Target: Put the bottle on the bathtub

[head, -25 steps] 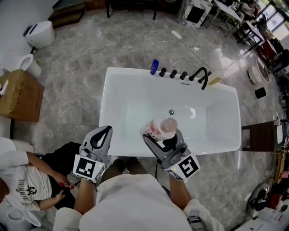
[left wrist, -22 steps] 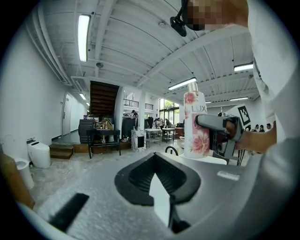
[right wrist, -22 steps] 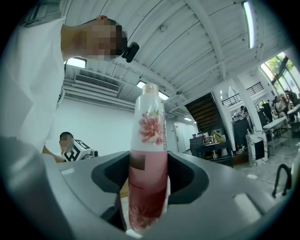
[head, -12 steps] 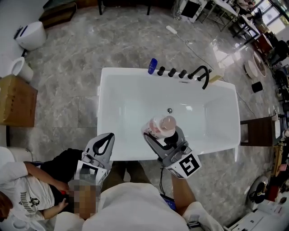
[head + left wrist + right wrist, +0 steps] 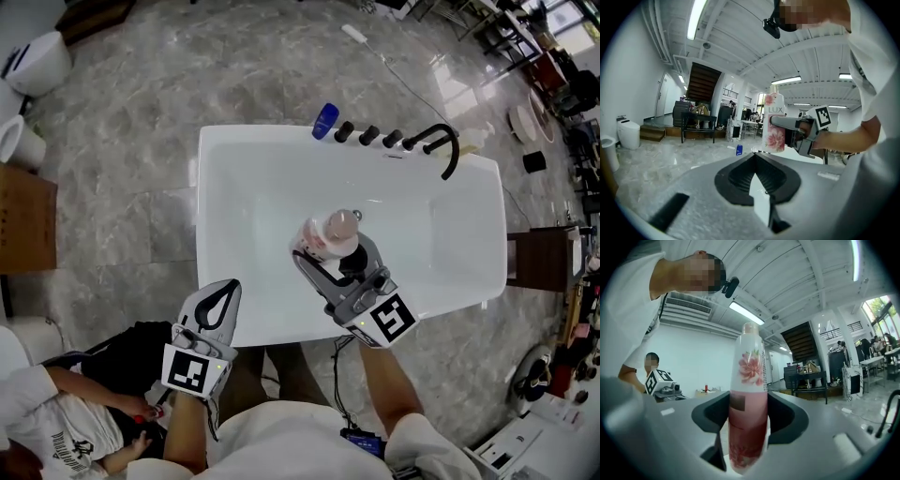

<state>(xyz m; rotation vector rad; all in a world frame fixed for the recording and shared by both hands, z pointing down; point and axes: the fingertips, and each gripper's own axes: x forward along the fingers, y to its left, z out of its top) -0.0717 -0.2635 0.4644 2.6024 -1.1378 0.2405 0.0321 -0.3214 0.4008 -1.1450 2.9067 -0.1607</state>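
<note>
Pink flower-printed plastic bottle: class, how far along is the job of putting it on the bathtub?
Done: the right tool is clamped on the pink flower-printed plastic bottle, which stands upright. In hand: the bottle hangs over the white bathtub, not set down. Left: stand it on the tub and let go. The left tool is shut and empty.

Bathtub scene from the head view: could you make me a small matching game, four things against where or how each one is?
Things:
1. bottle
2. left gripper
3. faucet
4. blue container

Place or state:
A. on the far rim of the bathtub, left of the row of black knobs
B. clamped in the right gripper, above the tub
C. shut, holding nothing
D. black, arching from the far rim

Pairs: 1-B, 2-C, 3-D, 4-A
</note>
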